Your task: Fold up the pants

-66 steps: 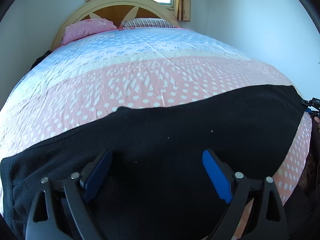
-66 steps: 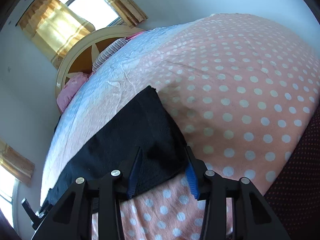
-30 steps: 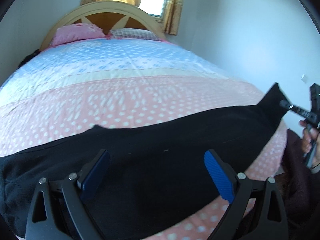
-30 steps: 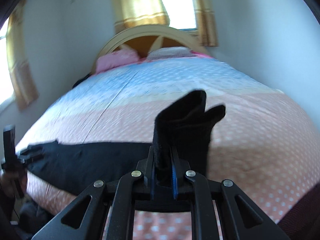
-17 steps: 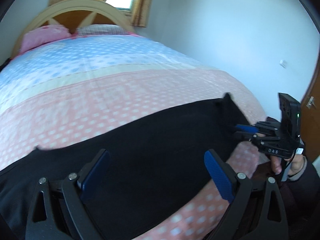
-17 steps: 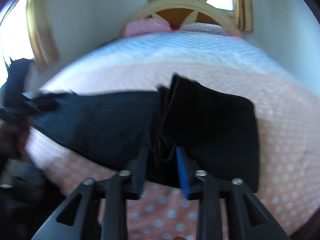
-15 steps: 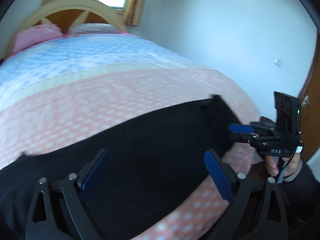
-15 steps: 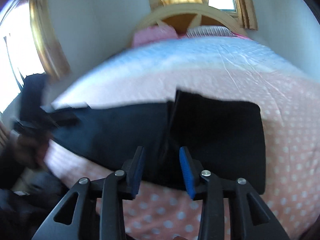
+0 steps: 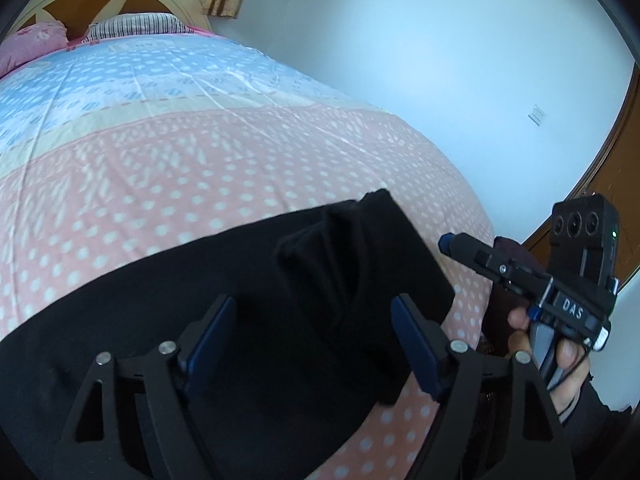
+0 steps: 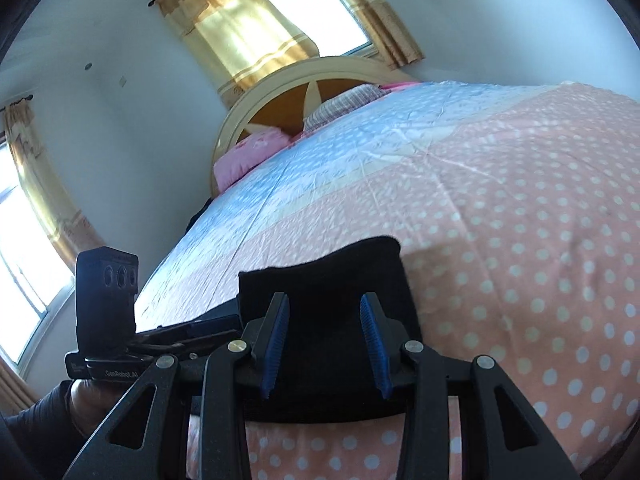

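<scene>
Both pairs of jaws are seen spread, with nothing pinched between them. The left gripper [image 9: 316, 344], a black two-finger tool with blue ribbed pads, is held low over the black knitted pants [image 9: 224, 300], its fingers wide apart above the cloth. The right gripper [image 10: 326, 340], of the same make, is likewise parted, and the dark fabric is framed between its pads without being clamped.

The pants are laid across the near edge of the bed [image 9: 208, 148], which is covered by a quilt banded in blue, cream and pink with white dots. One end of the garment is seen doubled over on itself near the near right corner of the bed, where a raised, rumpled fold [image 9: 340, 248] is formed; the rest is stretched flat toward the left along the same edge. In the right wrist view the folded end [image 10: 332, 276] is shown as a thick dark block lying on the pink dotted band.

In the left wrist view the right gripper is also seen just off the bed's right edge, gripped by a hand [image 9: 556, 344] in a dark sleeve. At the far end of the bed a pink pillow [image 10: 250, 152] and a striped pillow [image 10: 340, 106] are set against a cream arched headboard [image 10: 304, 76], with yellow curtains [image 10: 244, 32] behind.
</scene>
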`<action>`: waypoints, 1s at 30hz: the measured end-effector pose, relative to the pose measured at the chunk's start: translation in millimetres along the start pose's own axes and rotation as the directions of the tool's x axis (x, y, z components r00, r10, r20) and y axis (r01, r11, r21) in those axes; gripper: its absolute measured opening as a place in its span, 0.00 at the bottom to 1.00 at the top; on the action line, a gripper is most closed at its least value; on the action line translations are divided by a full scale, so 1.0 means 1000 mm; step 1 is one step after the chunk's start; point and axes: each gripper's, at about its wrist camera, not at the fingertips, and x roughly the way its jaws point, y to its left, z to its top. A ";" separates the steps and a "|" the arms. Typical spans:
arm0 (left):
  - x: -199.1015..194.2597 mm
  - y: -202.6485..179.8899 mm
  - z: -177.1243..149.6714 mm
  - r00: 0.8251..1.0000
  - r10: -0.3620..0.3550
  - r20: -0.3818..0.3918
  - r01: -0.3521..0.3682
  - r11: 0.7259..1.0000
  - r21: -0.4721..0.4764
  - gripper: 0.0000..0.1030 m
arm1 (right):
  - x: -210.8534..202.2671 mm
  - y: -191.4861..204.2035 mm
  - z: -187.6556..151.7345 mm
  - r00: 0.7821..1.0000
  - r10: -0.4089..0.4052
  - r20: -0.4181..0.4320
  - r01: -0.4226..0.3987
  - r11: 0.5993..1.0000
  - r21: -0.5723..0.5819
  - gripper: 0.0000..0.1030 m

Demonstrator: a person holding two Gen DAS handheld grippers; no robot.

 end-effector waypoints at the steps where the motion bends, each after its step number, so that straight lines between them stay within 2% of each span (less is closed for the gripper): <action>1: 0.003 -0.003 0.001 1.000 0.000 -0.003 0.000 1.000 0.007 0.79 | -0.001 0.001 0.000 1.000 0.002 0.005 -0.002 1.000 0.000 0.38; 4: 0.015 -0.010 0.004 1.000 0.011 -0.026 -0.010 1.000 0.020 0.73 | -0.001 0.006 0.000 1.000 0.004 0.007 -0.004 1.000 -0.021 0.39; 6: 0.020 -0.013 0.007 0.999 0.028 -0.021 -0.027 0.999 0.027 0.65 | -0.003 0.008 -0.002 1.000 0.003 0.007 -0.003 0.999 -0.037 0.46; 7: 0.022 -0.014 0.010 0.999 0.029 -0.021 -0.029 0.999 0.026 0.54 | -0.002 0.009 -0.002 1.000 0.004 0.009 -0.004 0.999 -0.045 0.49; 8: 0.023 -0.015 0.012 0.999 0.028 -0.026 -0.028 0.999 0.019 0.38 | -0.002 0.011 -0.002 1.000 0.004 0.013 -0.003 0.999 -0.051 0.52; 9: 0.023 -0.015 0.014 0.999 0.020 -0.031 -0.020 1.000 0.013 0.29 | -0.002 0.011 -0.002 1.000 0.003 0.017 -0.002 0.999 -0.054 0.52; 10: 0.023 -0.015 0.015 0.999 0.003 -0.038 -0.003 1.000 0.004 0.14 | -0.003 0.011 -0.002 1.000 0.003 0.022 -0.002 0.998 -0.055 0.52; 18: -0.015 -0.013 0.025 0.999 -0.043 0.019 0.043 0.999 -0.024 0.12 | -0.014 0.002 0.001 0.997 -0.015 0.077 0.016 1.000 -0.011 0.52; 24: -0.043 0.000 0.024 1.000 0.000 0.028 0.001 0.999 -0.047 0.11 | -0.014 0.008 -0.001 0.997 -0.002 0.077 0.004 1.000 -0.029 0.53; 30: -0.074 0.025 0.017 0.998 -0.005 0.062 0.014 0.990 -0.140 0.11 | -0.010 0.018 -0.005 0.998 0.004 0.059 0.000 0.998 -0.070 0.53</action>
